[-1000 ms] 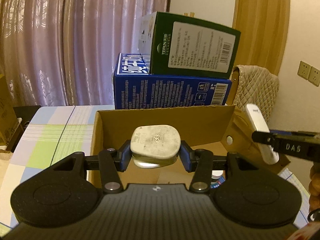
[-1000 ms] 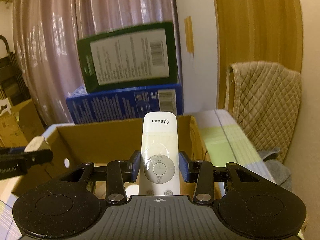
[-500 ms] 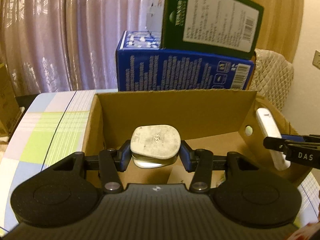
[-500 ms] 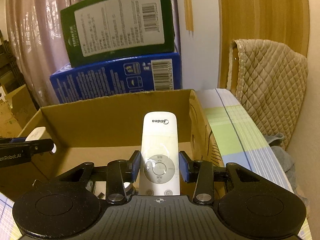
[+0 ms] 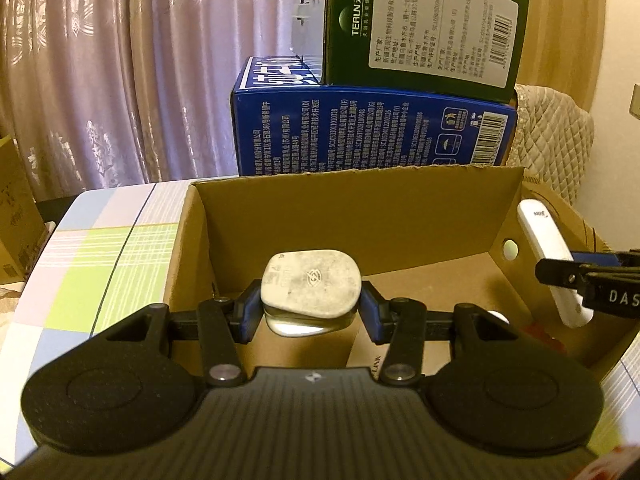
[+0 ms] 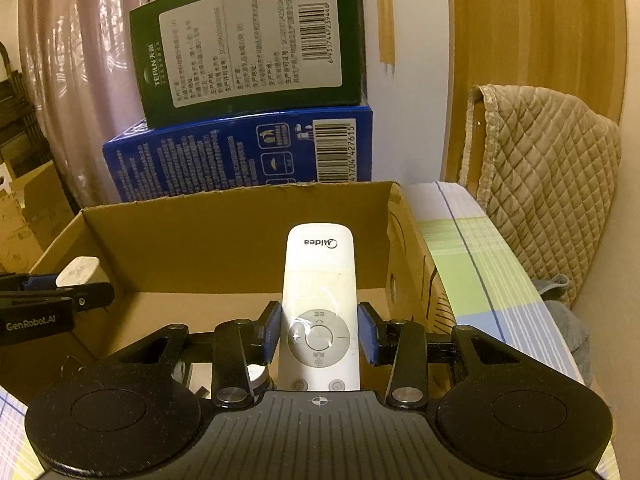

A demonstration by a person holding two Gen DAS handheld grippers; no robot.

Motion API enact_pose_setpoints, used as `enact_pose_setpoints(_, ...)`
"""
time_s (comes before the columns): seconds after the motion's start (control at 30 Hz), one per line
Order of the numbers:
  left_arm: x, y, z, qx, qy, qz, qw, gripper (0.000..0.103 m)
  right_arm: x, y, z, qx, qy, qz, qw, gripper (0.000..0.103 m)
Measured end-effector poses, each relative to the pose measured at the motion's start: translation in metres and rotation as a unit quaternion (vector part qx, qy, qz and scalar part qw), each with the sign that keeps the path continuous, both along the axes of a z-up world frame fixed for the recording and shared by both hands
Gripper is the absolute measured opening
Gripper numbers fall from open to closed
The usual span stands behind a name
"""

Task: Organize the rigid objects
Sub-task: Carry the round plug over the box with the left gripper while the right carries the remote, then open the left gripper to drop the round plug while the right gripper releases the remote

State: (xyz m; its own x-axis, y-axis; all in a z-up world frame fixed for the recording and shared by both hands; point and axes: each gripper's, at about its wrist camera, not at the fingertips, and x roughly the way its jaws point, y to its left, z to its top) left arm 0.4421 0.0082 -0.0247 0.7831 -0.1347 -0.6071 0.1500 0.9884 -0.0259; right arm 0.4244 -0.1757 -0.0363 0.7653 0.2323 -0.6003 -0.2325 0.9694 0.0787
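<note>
My left gripper (image 5: 308, 314) is shut on a flat grey-white rounded case (image 5: 310, 284) and holds it over the open cardboard box (image 5: 360, 208). My right gripper (image 6: 320, 338) is shut on a white Midea remote (image 6: 319, 280), held over the same box (image 6: 224, 232) near its right wall. The right gripper with the remote (image 5: 548, 256) shows at the right of the left wrist view. The left gripper with the case (image 6: 78, 272) shows at the left of the right wrist view. Small items lie on the box floor, mostly hidden.
A blue carton (image 5: 372, 132) with a green carton (image 5: 424, 28) on top stands right behind the box. A checked tablecloth (image 5: 100, 248) covers the table. A quilted chair back (image 6: 548, 176) stands at the right, curtains behind.
Both grippers have moved forward and lower toward the box, each still holding its object. The box interior fills more of both views.
</note>
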Motion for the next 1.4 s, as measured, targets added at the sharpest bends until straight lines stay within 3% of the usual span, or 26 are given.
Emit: enact_pose_setpoints(1.4, -0.0035, -0.0036, 0.0076, -0.005, -0.017, -0.002, 0.9998, 0.046, -0.0022, 0.001, -0.0042, 0.001, -0.001, 0.002, 1.0, 0.037)
